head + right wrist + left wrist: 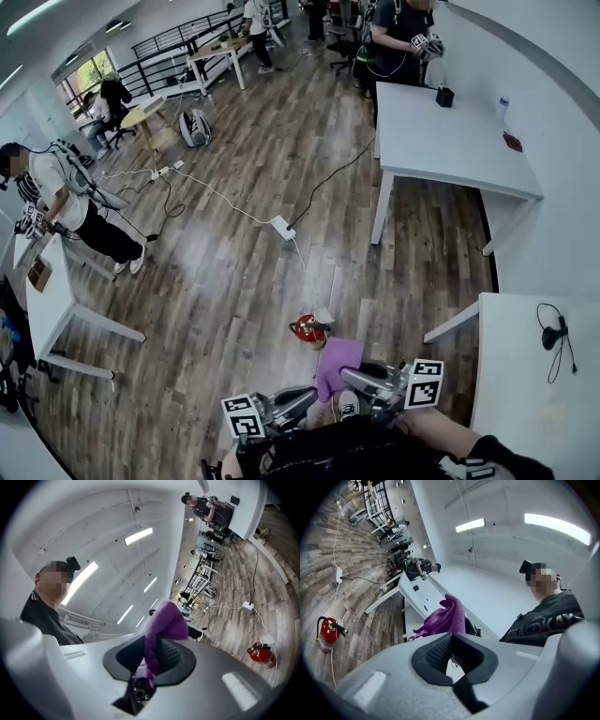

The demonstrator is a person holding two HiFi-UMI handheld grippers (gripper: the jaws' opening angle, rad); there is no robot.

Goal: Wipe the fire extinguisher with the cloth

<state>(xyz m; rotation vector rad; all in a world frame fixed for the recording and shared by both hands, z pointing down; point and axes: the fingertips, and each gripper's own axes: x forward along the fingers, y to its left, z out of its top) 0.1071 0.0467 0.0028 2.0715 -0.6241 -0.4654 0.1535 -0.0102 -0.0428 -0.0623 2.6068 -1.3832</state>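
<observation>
From the head view, the red fire extinguisher (307,330) is sitting on the wooden floor (234,281), and the purple cloth (336,366) is hanging just beside it in the picture, nearer the person, pinched by the right gripper (345,377); the left gripper (309,396) is hovering on the cloth's other side. In the left gripper view, the jaws are resting closed together with nothing between them, while the extinguisher (328,632) is showing far off on the floor. In the right gripper view, the jaws are clamping a fold of the cloth (161,630), well apart from the extinguisher (260,653).
</observation>
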